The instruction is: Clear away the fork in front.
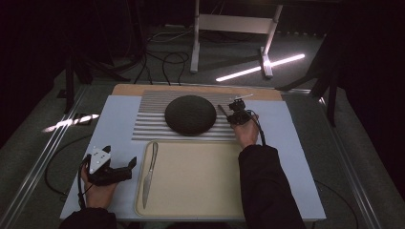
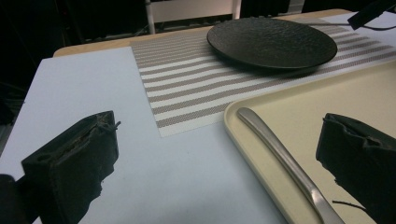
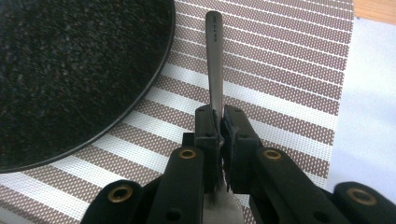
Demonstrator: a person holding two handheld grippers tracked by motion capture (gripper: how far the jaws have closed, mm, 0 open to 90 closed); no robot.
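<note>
steel spoon [image 3: 215, 70] – handle out, above striped placemat [image 3: 289, 60]

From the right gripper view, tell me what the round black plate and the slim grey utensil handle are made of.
Round black plate: probably stoneware or ceramic, matte, with a grainy speckled surface and a smooth thin rim. Slim grey utensil handle: looks like brushed stainless steel, with a dull silver sheen and small stamped marks near its end, clamped in the right gripper.

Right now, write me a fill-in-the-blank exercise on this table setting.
1. The right gripper is shut on a piece of cutlery above the striped ____.
2. The knife lies on the beige ____.
3. The plate on the placemat is ____ in colour.
4. The left gripper's jaws stand ____.

Missing: placemat; tray; black; open
</note>
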